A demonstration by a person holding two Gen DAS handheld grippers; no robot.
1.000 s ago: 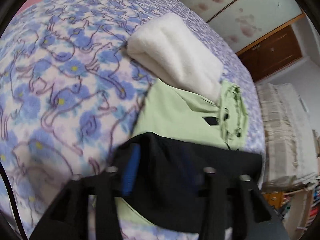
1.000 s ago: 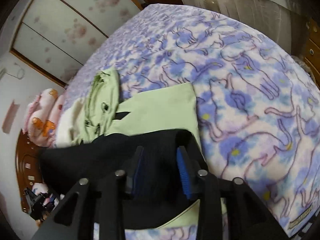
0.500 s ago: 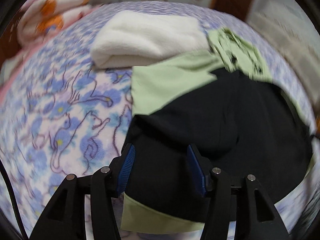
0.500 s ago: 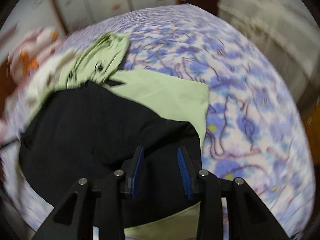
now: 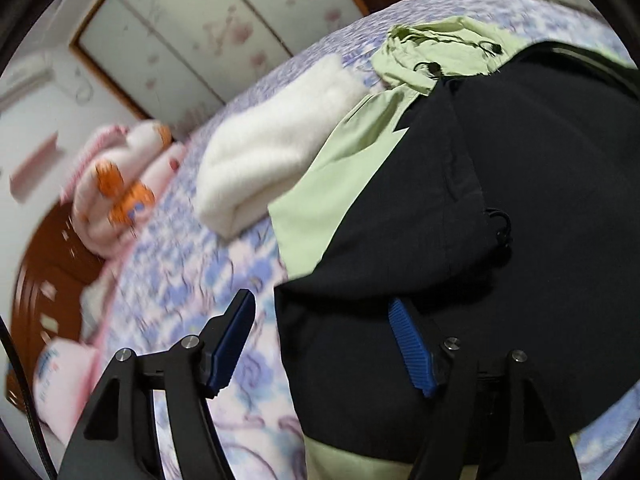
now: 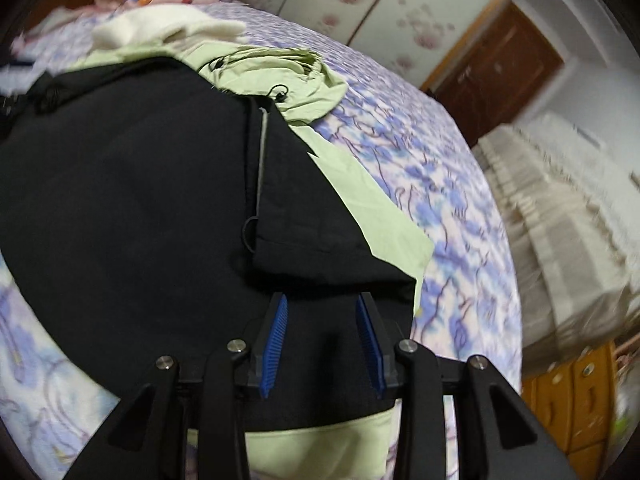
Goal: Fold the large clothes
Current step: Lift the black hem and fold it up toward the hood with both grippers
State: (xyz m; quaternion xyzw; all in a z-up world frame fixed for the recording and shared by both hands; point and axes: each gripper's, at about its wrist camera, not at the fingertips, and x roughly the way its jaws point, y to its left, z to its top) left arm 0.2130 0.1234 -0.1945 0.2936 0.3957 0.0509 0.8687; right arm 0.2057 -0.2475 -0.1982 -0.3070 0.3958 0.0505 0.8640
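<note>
Nearest the lens, the left claw [image 5: 320, 344] has just been opening and now stands wide, 1 pad over the bedspread [image 5: 192, 280], the other over the black edge, gripping nothing. The right claw [image 6: 322, 344] sits narrower, with the jacket [image 6: 140, 184] lying between its pads; they do not appear to press it, so it reads as open.

The jacket lies on the bed, its black panel folded over the green [image 6: 384, 224], the hood [image 6: 280, 76] bunched at the far end.

The risk, by judgement: the folded black panel looks loose, so a claw dragging out could pull it askew, and a blind pinch might catch only 1 layer.

Beyond it, the left view shows the white folded blanket [image 5: 276, 144] touching the jacket's green side, and pink bedding [image 5: 116, 192] further off. Only the right view shows the zipper line [image 6: 262, 160] and the door [image 6: 500, 76] at the back.
</note>
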